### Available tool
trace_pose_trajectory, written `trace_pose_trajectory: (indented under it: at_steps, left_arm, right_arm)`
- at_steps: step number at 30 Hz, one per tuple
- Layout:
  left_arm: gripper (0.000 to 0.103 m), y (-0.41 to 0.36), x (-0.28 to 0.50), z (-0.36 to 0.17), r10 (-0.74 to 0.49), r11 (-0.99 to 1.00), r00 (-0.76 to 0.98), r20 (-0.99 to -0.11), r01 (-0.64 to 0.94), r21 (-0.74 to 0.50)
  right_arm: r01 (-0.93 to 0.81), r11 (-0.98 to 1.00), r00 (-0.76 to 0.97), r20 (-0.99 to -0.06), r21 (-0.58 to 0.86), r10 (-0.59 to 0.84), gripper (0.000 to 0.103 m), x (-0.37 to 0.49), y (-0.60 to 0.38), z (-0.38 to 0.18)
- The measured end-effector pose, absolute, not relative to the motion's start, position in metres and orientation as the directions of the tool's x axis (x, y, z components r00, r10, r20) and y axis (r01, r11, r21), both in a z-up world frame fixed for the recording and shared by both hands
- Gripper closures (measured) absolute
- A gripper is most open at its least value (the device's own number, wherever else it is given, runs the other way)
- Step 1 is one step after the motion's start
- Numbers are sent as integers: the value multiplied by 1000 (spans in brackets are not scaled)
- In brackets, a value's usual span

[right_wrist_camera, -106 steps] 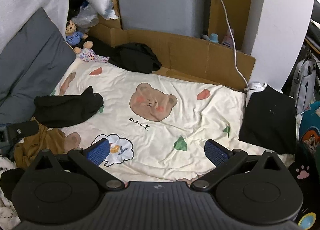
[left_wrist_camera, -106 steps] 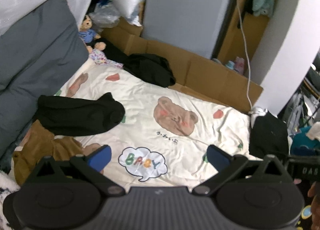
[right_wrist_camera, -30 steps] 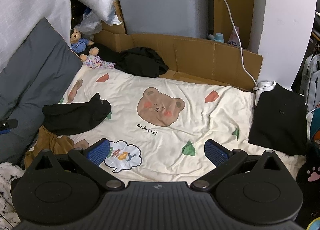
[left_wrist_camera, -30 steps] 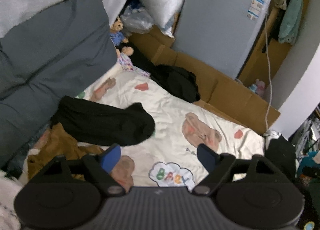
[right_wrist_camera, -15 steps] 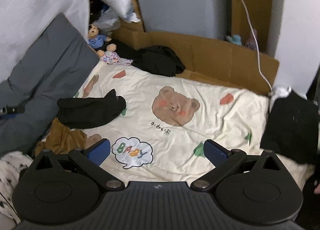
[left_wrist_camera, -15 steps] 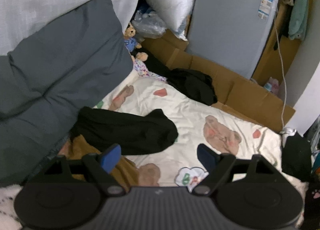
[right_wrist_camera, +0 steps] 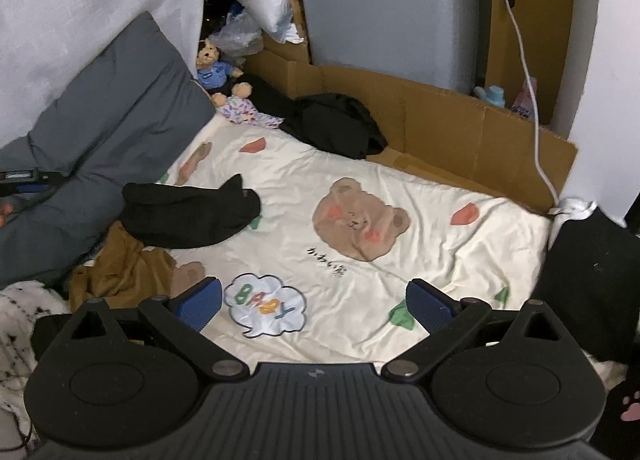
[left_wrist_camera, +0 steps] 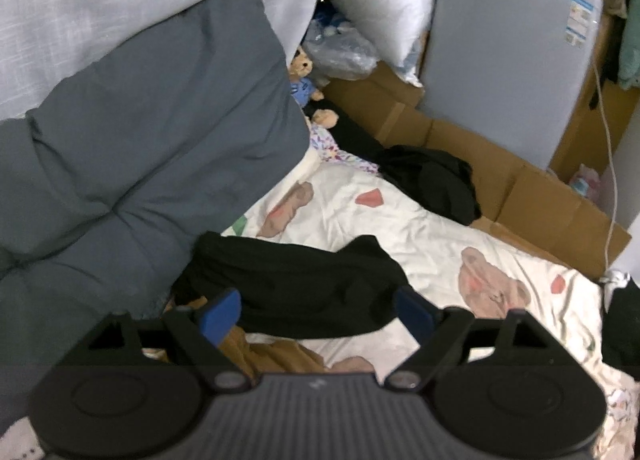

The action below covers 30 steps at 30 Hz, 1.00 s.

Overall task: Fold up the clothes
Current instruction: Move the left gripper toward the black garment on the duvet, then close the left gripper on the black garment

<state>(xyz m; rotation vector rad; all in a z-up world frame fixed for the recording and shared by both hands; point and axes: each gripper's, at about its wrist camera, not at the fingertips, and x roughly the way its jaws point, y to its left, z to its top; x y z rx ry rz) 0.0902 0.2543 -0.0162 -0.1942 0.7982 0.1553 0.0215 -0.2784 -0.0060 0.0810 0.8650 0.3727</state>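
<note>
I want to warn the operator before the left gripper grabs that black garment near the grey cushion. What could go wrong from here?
1. The black garment lies partly over a brown garment, so the open left gripper might pinch both layers.
2. The grey cushion crowds the garment's far end; a jaw could catch it.
3. The garment is bunched, so a grab mid-heap may lift it tangled, not by an edge. The right gripper hangs open over the bear-print sheet, too far away to help.

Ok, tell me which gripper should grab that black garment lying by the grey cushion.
Left. The left gripper stands open with the black garment framed between its fingers; the right gripper faces bare sheet.
</note>
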Motion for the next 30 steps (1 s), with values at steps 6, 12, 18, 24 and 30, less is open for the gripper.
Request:
trace_pose_trajectory:
  at_steps: [6,12,18,24,30]
  left_arm:
    - [15,283,125,-42,97,946,651,-753,-296,-135]
    - [15,307,158,-67,92,898,622,-778,-389,-205]
    - [15,327,191,-89,108,863,591,-799,-455,-220]
    - [15,355,217,-109,118,816,565,-817,-524,-244]
    - [15,368,241,-137,123,806,512,-850,-551,-216]
  right_arm:
    - [-298,928,595,-716,225,365,2,23,-289,-9]
    - [-270,933,606,-711,236,355,2,32,-299,-10]
    - [-239,945,622,-711,225,327,2,41,-309,-14]
    - [-182,957,623,-726,228,291,2,48,-324,-22]
    - [-162,960,626,-728,230,280,2,53,-333,-28]
